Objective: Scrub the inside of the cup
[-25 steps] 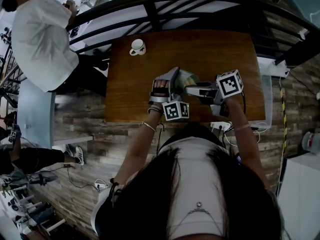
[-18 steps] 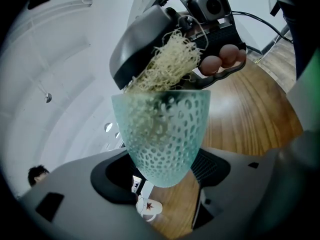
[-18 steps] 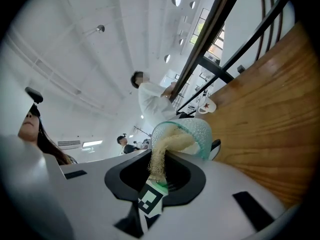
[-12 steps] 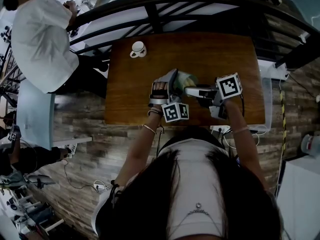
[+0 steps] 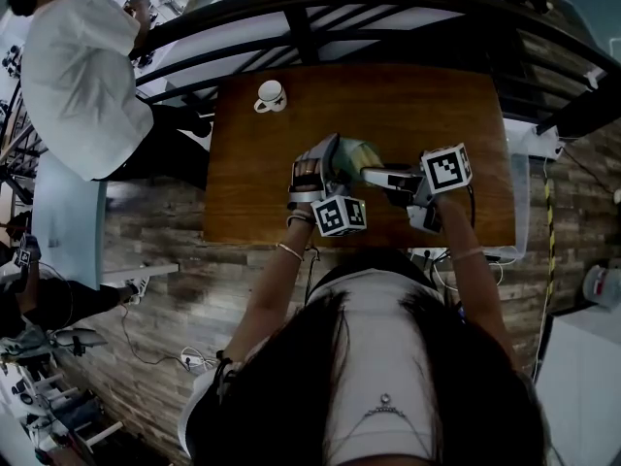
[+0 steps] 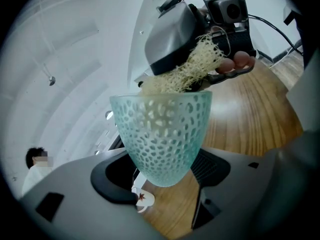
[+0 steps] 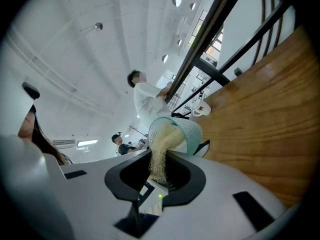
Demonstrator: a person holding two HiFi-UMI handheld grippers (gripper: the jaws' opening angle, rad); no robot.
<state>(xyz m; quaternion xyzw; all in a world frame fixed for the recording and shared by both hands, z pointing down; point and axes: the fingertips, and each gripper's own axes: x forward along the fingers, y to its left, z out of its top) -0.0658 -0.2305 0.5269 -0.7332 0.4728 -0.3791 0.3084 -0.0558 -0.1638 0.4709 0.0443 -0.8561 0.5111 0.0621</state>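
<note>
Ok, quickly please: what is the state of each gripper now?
Left gripper: closed on the green perforated cup.
Right gripper: closed on the fibrous scrubber inside the cup.

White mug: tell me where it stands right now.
In the head view the white mug stands near the far left corner of the wooden table, apart from the left gripper holding the green cup mid-table.

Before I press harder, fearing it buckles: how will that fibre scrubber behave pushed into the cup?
Probably floppy: the scrubber is loose netted fibre, bunched where it enters the cup. Likely light; stray strands stick out, so it may snag.
</note>
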